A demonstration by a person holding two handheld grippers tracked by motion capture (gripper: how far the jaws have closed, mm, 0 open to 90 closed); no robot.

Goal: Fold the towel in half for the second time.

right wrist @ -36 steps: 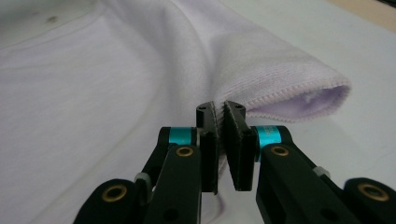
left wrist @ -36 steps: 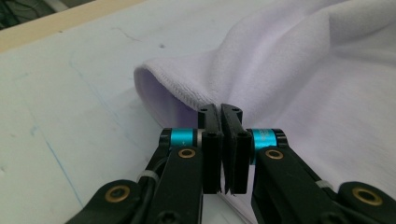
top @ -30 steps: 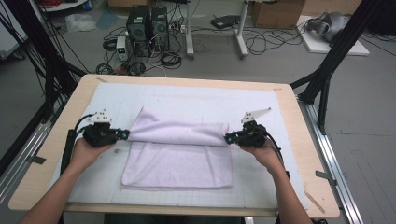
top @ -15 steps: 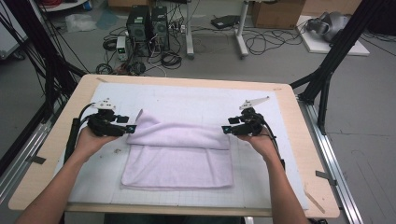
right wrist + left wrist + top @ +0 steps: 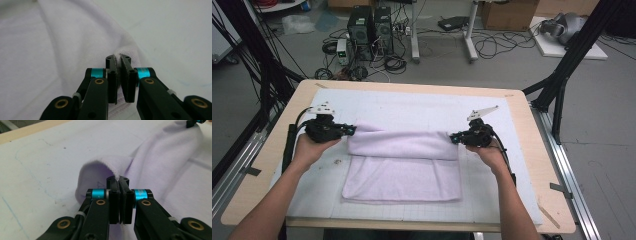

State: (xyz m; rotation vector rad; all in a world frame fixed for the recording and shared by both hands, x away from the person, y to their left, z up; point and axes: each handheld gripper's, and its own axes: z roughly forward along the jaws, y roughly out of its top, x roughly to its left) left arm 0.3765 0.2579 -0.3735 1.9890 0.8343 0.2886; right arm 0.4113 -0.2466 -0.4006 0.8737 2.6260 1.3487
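Your left gripper (image 5: 348,131) and right gripper (image 5: 455,137) have just closed, each pinching a corner of the lavender towel (image 5: 404,165) (fold raised off the white mat (image 5: 412,107)).

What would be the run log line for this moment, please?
work: folding towel | left gripper: just closed on left towel corner | right gripper: just closed on right corner | fold: raised above mat

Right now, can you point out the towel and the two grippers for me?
towel (image 5: 404,172): high view, on the flat lower layer.
left gripper (image 5: 119,180): left gripper view, at the jaw tips pinching the towel's edge.
right gripper (image 5: 118,58): right gripper view, at the jaw tips pinching the towel's corner.
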